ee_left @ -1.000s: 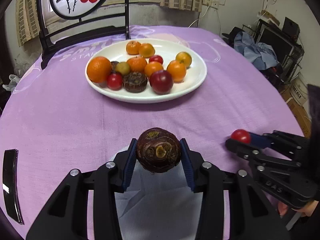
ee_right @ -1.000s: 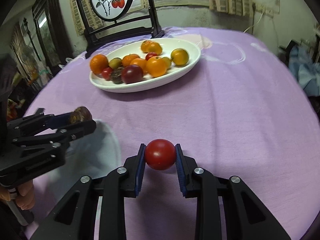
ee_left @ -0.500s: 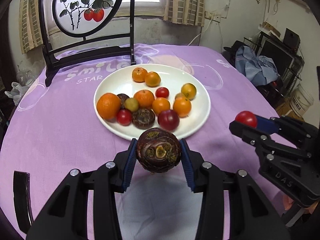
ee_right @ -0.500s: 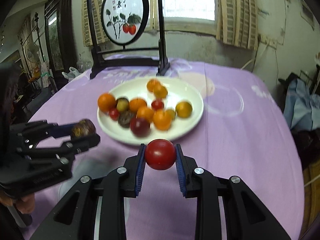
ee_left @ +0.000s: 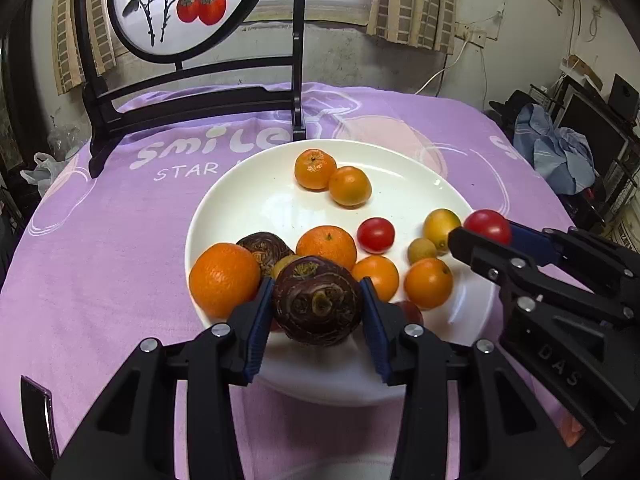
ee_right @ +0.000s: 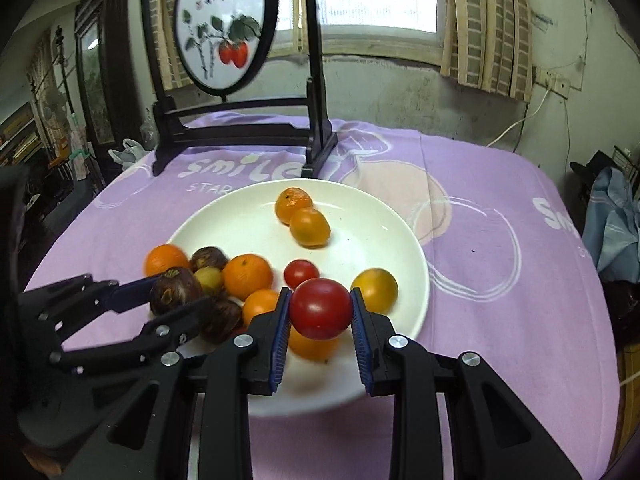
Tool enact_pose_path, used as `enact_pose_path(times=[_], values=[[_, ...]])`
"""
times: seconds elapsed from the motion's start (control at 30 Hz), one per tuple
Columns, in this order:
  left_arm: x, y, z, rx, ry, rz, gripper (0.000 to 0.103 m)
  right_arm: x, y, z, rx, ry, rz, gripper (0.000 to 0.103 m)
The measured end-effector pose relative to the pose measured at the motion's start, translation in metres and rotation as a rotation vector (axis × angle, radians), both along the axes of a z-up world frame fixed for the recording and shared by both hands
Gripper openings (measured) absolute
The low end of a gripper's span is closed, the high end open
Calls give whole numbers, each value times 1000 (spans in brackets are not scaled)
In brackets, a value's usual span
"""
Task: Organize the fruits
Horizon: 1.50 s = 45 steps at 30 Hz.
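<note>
We hold a claw in each hand over the near side of the white plate [ee_left: 248,200] on the purple-covered tabletop [ee_left: 100,240]. Our left claw [ee_left: 316,304] is closed on a dark brown, rough-skinned fruit [ee_left: 318,300], its blue pads pressed against both sides, and hangs above the plate's near edge, just in front of a big orange [ee_left: 224,278] and a second brown fruit [ee_left: 264,250] of the same kind. Our right claw [ee_right: 320,312] is nearly shut around a small red tomato [ee_right: 320,308], gripped between its pads above the near right part of the plate; in the left view it comes in from the right with the tomato at its tip. On the plate lie two mandarins [ee_left: 332,178] touching each other at the far side, another tomato [ee_left: 375,235] near the middle, a yellow-orange fruit [ee_left: 442,226] toward the right rim with a small pale one [ee_left: 422,250] just beside it, and three more mandarins clustered across the near half. Behind the plate stands a black wooden frame [ee_left: 192,100] carrying a round painted panel [ee_left: 188,4] with two red fruits and leaves. The cloth bears the white words "smile" and "STAR". A heap of blue clothes [ee_left: 560,156] lies off the tabletop on the right.
</note>
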<state>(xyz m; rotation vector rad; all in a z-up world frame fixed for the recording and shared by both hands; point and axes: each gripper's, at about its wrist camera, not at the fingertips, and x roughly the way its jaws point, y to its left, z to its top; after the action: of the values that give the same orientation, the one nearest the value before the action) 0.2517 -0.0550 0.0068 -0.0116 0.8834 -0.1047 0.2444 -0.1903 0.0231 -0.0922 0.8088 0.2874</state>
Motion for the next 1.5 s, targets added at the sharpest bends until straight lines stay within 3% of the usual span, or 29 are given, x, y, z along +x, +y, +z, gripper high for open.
enact_pose_path(times=[0.33,0.37,0.43,0.67,0.73,0.8,1.1,1.17,1.27,1.5], values=[[20,2,-6,-6,-13,21,42,29,2,-16,33,40,-28,30],[20,2,-6,-7,-14,26,42,30,1,-17,36,42,-35,34],[22,4,-5,-22,-13,36,47,30,-5,-15,52,39,-67,41],[12,2,7,-41,-18,21,68,16,-24,-4,91,22,-92,47],[6,2,12,-31,-34,40,84,7,-30,0,99,17,-98,49],[-3,6,20,-26,-65,70,90,-5,-34,3,104,9,-99,56],[-55,14,33,-35,-71,41,91,-73,-38,2,33,18,-96,57],[-73,15,31,-24,-74,37,91,-88,-36,-2,12,23,-96,65],[-95,17,24,-10,-62,21,92,-118,-27,-9,-73,13,-99,66],[-147,24,3,-16,-24,18,92,-163,-16,-23,-62,38,-66,74]])
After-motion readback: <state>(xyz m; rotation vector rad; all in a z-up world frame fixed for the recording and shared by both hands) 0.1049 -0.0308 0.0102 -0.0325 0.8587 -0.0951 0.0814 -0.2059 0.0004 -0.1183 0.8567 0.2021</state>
